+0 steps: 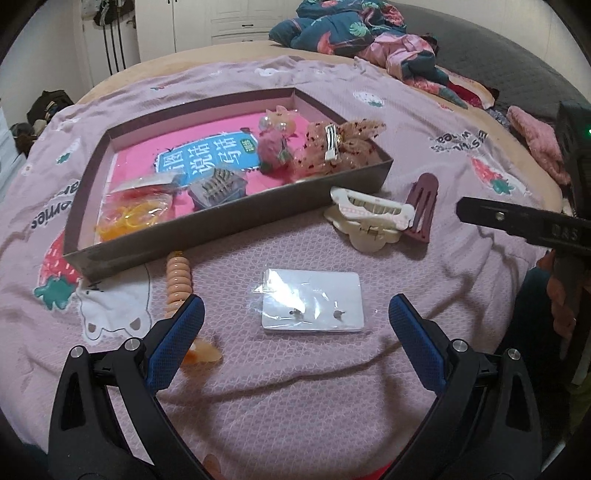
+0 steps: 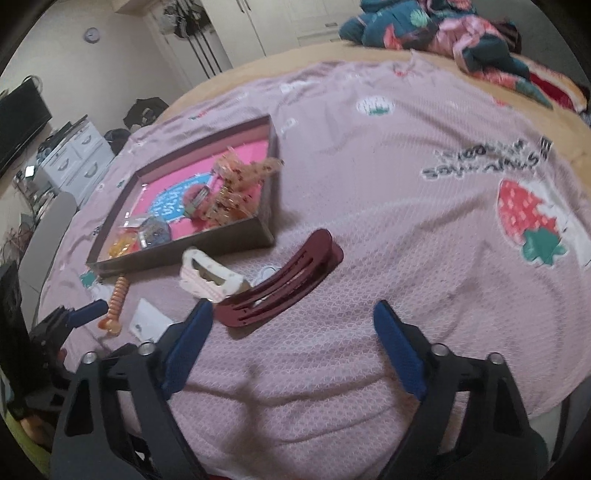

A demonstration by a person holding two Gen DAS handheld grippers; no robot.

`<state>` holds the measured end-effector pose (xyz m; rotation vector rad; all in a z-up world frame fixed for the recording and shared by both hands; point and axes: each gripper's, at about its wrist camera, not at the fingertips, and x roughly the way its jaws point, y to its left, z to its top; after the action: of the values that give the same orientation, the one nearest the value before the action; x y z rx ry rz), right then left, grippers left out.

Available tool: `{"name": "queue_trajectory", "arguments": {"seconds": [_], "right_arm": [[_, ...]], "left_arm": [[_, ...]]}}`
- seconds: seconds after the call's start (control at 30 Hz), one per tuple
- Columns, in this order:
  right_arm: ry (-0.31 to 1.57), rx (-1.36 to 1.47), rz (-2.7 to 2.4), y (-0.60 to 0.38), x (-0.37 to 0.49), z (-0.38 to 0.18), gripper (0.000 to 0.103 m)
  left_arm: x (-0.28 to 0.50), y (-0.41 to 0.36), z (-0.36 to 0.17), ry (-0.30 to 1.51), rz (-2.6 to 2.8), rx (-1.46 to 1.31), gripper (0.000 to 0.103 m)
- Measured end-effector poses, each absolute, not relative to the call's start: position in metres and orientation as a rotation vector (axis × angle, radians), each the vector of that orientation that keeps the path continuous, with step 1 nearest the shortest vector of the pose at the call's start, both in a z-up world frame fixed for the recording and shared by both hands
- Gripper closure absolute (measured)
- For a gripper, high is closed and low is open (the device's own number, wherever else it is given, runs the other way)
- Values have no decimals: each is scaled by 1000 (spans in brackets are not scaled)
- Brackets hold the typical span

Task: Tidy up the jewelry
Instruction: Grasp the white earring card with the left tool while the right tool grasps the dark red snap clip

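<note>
A white earring card [image 1: 312, 301] in a clear sleeve lies flat on the pink blanket, just ahead of my left gripper [image 1: 295, 306]. That gripper is open and its blue pads touch nothing. A peach spiral hair tie [image 1: 179, 277] lies by its left finger. My right gripper [image 2: 293, 314] is open too. The near end of a maroon hair clip [image 2: 280, 284] lies just ahead of its left finger, untouched. A white claw clip [image 2: 208, 277] sits beside the maroon one. The grey box [image 1: 229, 229] behind holds yellow hair ties [image 1: 133, 216], a mesh bow [image 1: 332, 147] and other accessories.
A heap of patterned bedding [image 1: 351, 33] lies at the far side of the bed. A pink plush item [image 1: 535, 144] sits near the right edge. White drawers [image 2: 74, 155] stand beyond the bed's left side. Blanket to the right of the clips is bare.
</note>
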<state>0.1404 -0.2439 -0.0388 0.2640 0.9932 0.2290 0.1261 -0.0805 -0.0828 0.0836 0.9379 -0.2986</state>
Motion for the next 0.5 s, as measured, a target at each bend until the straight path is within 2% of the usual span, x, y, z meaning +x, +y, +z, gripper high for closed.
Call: {"name": "queue_trajectory", "arguments": {"seconds": [0.1,0.2,0.5], "right_arm": [[1037,319,229,-246,154,-53,39],[1077,375,225,-250,169,-64,49],[1096,434,227,-250,196,-76,51]], "left_arm": [[128,-82,-86,939,-297,93,10],[131,-84,-89,939,-299,100,10],[142,-87,-102,958,-299,101,10]]}}
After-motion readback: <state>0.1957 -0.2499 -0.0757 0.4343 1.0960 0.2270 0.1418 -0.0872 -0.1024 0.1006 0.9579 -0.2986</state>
